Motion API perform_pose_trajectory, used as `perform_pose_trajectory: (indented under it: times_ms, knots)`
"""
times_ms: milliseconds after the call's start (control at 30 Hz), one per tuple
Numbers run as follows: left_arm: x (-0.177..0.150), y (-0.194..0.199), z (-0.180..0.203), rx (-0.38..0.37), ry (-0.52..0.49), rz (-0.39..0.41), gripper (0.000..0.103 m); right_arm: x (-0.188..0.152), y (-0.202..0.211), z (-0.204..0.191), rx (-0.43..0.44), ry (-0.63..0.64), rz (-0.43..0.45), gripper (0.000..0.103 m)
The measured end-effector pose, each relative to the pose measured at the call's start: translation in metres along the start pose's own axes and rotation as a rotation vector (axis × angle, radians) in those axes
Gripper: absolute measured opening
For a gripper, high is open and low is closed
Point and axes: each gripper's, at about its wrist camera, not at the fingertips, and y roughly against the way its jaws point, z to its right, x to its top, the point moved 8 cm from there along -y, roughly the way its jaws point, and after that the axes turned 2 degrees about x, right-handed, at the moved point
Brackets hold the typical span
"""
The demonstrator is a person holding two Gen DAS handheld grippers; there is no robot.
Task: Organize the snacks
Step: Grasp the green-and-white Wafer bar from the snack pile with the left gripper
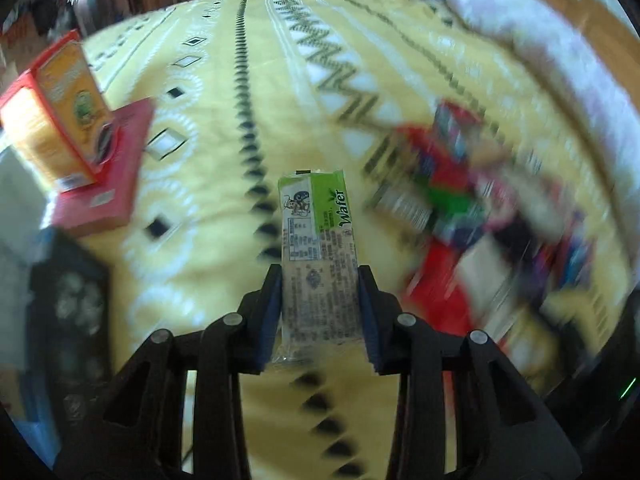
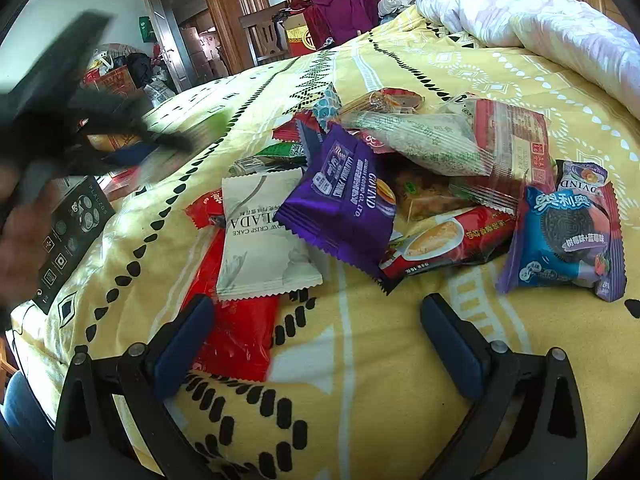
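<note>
The left gripper (image 1: 320,312) fingers pinch a green wafer packet (image 1: 318,248) over the yellow bed (image 1: 224,120). The right gripper (image 2: 318,336) fingers are spread wide. Next, I think, it goes by the orange box (image 1: 60,108).

— What can you read from where you sit?

— On my left camera, the green and cream wafer bar (image 1: 318,252) says "Wafer" down its green edge. The small print below it is too fine for me.

— And the right camera?

— I read "GOVIND" on the purple packet (image 2: 344,204). The white packet (image 2: 262,236) says "CRISP CAKE", upside down to me. The black box (image 2: 74,232) carries "PLAIZOS", as near as I can make out. The blue cookie packet (image 2: 560,236) has Chinese characters only.
</note>
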Motion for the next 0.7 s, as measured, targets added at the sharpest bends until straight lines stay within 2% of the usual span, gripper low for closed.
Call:
perform_pose_trajectory:
  times_ms: [100, 200, 267, 300, 333, 367, 467, 533, 567, 633, 667, 700]
  knots:
    - [-0.024, -0.012, -0.012, 0.065, -0.019, -0.024, 0.037, -0.001, 0.0, -0.001, -0.007, 0.005, 0.0, 0.103]
    - [-0.028, -0.016, -0.01, 0.093, -0.044, 0.018, 0.04, -0.001, 0.001, -0.001, -0.008, 0.004, -0.004, 0.103]
    - [-0.028, -0.02, -0.004, 0.12, -0.086, 0.031, 0.054, -0.002, 0.001, -0.004, -0.015, 0.02, -0.038, 0.103]
    - [-0.028, -0.021, -0.002, 0.147, -0.115, 0.045, 0.065, -0.003, 0.004, -0.007, -0.031, 0.052, -0.078, 0.103]
    - [-0.026, -0.022, 0.002, 0.174, -0.13, 0.062, 0.07, -0.002, 0.009, -0.008, -0.035, 0.068, -0.092, 0.1]
    - [-0.026, -0.022, 0.002, 0.184, -0.134, 0.072, 0.07, 0.001, 0.014, -0.01, -0.029, 0.07, -0.094, 0.097]
    - [-0.027, -0.023, -0.001, 0.132, -0.093, 0.071, 0.064, 0.014, 0.045, -0.009, 0.044, -0.002, -0.066, 0.094]
    - [-0.029, -0.022, 0.006, 0.091, -0.097, 0.075, 0.044, 0.031, 0.071, 0.007, 0.046, -0.085, -0.005, 0.094]
    - [-0.029, -0.021, 0.008, 0.093, -0.11, 0.081, 0.043, 0.039, 0.081, 0.016, 0.032, -0.11, 0.023, 0.094]
    - [-0.033, -0.02, 0.013, 0.105, -0.116, 0.09, 0.042, 0.054, 0.095, 0.045, -0.097, -0.152, 0.052, 0.094]
    - [-0.032, -0.02, 0.013, 0.103, -0.111, 0.091, 0.042, 0.057, 0.097, 0.069, -0.195, -0.176, 0.036, 0.094]
    - [-0.031, -0.02, 0.014, 0.099, -0.101, 0.092, 0.042, 0.057, 0.092, 0.084, -0.24, -0.185, 0.002, 0.095]
